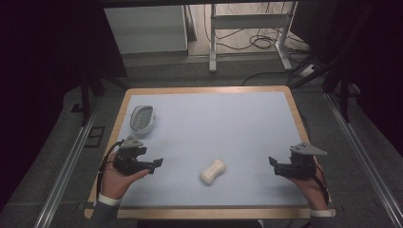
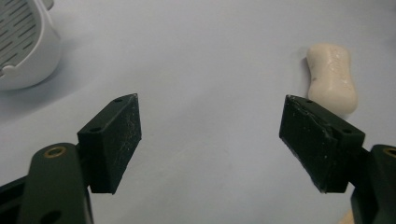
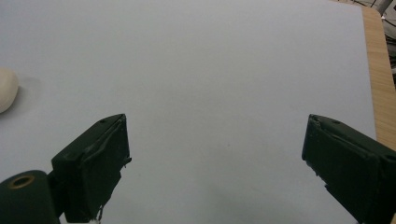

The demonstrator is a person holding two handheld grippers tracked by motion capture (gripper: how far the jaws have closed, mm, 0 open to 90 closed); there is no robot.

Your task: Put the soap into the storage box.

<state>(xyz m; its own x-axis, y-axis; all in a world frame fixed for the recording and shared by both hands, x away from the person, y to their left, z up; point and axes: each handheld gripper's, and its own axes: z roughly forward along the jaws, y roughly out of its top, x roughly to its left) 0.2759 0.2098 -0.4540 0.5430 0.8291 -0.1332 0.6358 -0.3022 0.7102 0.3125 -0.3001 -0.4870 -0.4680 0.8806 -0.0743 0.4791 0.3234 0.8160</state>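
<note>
A cream, waisted bar of soap (image 1: 213, 171) lies on the pale blue mat (image 1: 223, 123) near the front middle. A white slotted soap dish (image 1: 142, 118) stands at the back left. My left gripper (image 1: 156, 165) is held low at the front left, open and empty, pointing right toward the soap. In the left gripper view the soap (image 2: 332, 77) lies beyond the right jaw and the dish (image 2: 23, 46) at the upper left, with the gripper (image 2: 211, 121) open. My right gripper (image 1: 274, 166) is at the front right, open, pointing left. In the right gripper view the gripper (image 3: 215, 140) is open over bare mat, and the soap (image 3: 7, 88) shows at the left edge.
The mat lies on a wooden table whose edge (image 1: 297, 114) frames it. Beyond the table are a white metal frame (image 1: 247, 21), cables on the floor and dark curtains. The table's wooden rim (image 3: 378, 70) runs along the right of the right gripper view.
</note>
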